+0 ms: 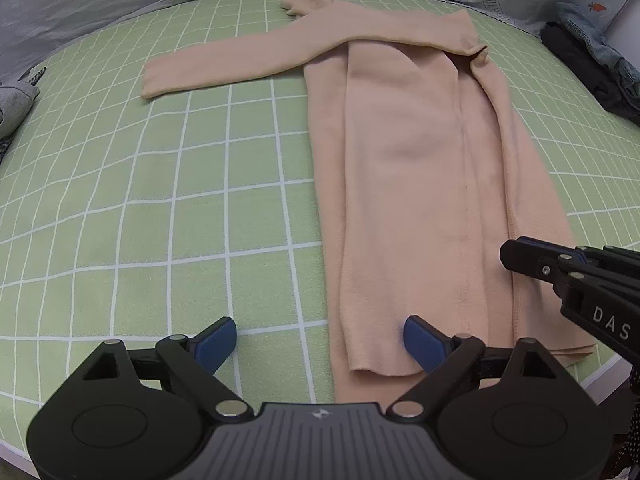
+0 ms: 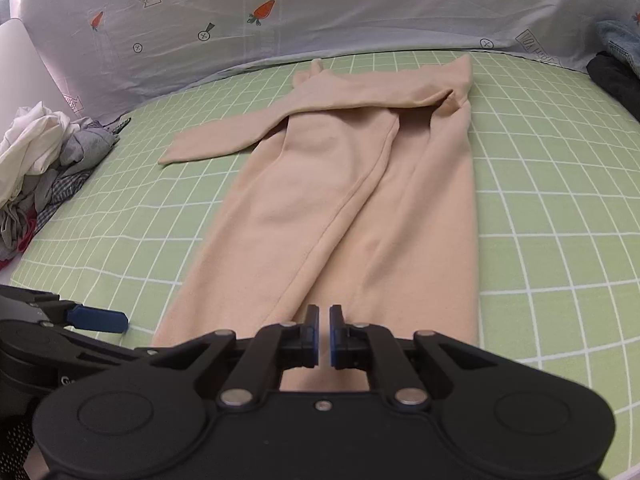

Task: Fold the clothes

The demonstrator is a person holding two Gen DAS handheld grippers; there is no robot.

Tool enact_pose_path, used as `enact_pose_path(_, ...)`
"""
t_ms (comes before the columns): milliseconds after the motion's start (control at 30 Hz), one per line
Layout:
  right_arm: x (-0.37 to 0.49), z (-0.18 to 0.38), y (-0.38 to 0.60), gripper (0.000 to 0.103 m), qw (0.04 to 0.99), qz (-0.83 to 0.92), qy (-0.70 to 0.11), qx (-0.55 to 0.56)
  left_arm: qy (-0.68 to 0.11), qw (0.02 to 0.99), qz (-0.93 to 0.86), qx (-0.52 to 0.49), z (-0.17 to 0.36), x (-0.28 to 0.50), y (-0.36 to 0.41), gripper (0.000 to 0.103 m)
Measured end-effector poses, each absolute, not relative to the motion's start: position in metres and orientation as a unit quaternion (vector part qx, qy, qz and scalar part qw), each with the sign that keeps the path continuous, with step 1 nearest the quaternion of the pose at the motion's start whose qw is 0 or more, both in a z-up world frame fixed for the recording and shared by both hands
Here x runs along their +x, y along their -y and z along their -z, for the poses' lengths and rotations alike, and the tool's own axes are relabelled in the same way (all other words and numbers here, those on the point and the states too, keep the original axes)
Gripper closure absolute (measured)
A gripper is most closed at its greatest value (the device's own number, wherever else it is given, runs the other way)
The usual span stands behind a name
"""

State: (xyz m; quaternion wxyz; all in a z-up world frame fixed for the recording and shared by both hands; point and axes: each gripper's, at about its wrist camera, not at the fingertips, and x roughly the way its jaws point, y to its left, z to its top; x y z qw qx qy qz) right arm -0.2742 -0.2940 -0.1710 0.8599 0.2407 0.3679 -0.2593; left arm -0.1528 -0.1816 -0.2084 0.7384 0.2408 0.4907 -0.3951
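Note:
A peach long-sleeved garment (image 1: pixel 400 160) (image 2: pixel 340 200) lies flat on the green checked mat (image 1: pixel 160 200) (image 2: pixel 540 200). Its sides are folded in lengthwise. One sleeve (image 1: pixel 224 66) (image 2: pixel 216 140) stretches out to the left near the far end. My left gripper (image 1: pixel 320 340) is open at the near hem, its right blue pad (image 1: pixel 424 342) over the fabric and its left pad over the mat. My right gripper (image 2: pixel 324 334) is shut with only a thin slit between its pads, low over the near hem. In the left wrist view the right gripper (image 1: pixel 510 254) sits at the garment's right edge.
A pile of white, grey and checked clothes (image 2: pixel 44 160) (image 1: pixel 14 100) lies at the mat's left edge. Dark and denim clothes (image 1: pixel 592 60) (image 2: pixel 616 64) are stacked at the far right. A grey printed sheet (image 2: pixel 320 8) rises behind the mat.

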Motion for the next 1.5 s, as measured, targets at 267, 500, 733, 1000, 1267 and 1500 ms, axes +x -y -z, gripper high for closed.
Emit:
enact_pose_path(267,-0.305,0.17,0.304,0.085,0.825,0.346,-0.362,0.261,-0.484,0.738,0.402,0.243,0.211,-0.153,0.18,0.007)
enact_pose_path(500,-0.292,0.172,0.293,0.062,0.83,0.327,-0.4,0.209,-0.499,0.728,0.401,0.245,0.209,-0.147,0.183,0.007)
enact_pose_path(733,-0.279,0.155,0.304,0.023,0.838,0.356,-0.386,0.145,-0.508,0.764,0.35,0.188,0.191,-0.096,0.176,0.007)
enact_pose_path(1000,-0.243,0.152,0.349,0.017,0.83,0.397,-0.384,0.078,-0.506,0.804,0.288,0.124,0.174,-0.027,0.177,0.007)
enact_pose_path(1267,-0.186,0.166,0.409,0.011,0.822,0.406,-0.401,0.003,-0.503,0.821,0.255,0.091,0.179,0.045,0.207,0.007)
enact_pose_path(1500,-0.145,0.185,0.454,0.011,0.809,0.402,-0.423,-0.074,-0.495,0.823,0.252,0.12,0.194,0.102,0.262,0.007)
